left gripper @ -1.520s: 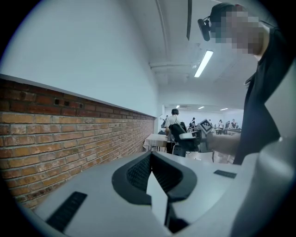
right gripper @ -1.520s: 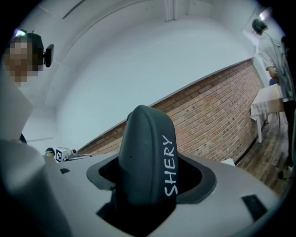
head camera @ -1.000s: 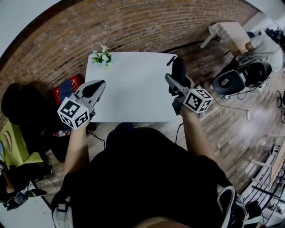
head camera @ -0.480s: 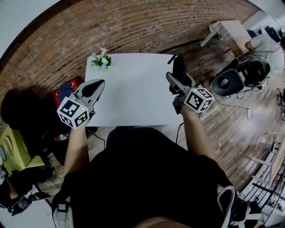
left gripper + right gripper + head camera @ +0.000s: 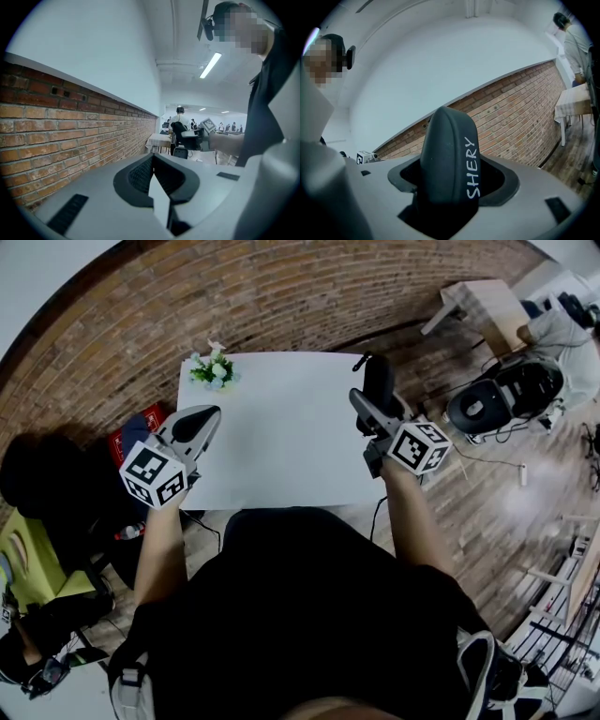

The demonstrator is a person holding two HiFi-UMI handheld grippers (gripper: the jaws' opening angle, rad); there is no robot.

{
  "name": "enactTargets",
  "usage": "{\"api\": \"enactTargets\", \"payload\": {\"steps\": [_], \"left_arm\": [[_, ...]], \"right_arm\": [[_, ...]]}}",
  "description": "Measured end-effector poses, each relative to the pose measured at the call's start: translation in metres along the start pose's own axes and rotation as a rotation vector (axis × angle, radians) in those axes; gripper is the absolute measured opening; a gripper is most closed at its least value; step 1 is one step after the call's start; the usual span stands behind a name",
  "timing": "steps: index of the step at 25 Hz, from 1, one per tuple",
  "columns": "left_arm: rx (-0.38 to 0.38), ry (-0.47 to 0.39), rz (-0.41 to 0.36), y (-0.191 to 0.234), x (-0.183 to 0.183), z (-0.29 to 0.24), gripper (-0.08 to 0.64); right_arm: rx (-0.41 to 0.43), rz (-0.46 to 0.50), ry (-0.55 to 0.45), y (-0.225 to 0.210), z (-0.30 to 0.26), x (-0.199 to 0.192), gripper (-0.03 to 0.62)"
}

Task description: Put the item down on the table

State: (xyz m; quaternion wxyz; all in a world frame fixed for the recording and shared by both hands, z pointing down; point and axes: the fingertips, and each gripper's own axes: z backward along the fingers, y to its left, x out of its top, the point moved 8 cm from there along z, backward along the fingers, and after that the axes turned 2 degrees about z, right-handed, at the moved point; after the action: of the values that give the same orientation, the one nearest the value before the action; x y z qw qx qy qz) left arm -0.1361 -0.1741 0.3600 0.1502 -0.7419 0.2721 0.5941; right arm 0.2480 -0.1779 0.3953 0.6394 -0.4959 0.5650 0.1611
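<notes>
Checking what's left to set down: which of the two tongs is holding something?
The right tongs: they clamp a dark case lettered SHERY. The left tongs are shut with nothing between them.

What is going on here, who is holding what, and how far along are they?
A person stands at a white table with a hand-held gripper in each hand. The right hand-held gripper is clamped on a dark case printed "SHERY", held up by the table's right edge and apparently not yet set down. The left hand-held gripper is shut and empty, at the table's left edge. Small flowers sit at the far left corner.
</notes>
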Motion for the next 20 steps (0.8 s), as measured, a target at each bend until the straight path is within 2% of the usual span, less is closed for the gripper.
{"api": "enactTargets", "payload": {"steps": [20], "left_arm": [[-0.011, 0.026, 0.022, 0.019, -0.004, -0.008, 0.011]], "right_arm": [[-0.002, -0.003, 0.027, -0.007, -0.023, 0.0, 0.342]]}}
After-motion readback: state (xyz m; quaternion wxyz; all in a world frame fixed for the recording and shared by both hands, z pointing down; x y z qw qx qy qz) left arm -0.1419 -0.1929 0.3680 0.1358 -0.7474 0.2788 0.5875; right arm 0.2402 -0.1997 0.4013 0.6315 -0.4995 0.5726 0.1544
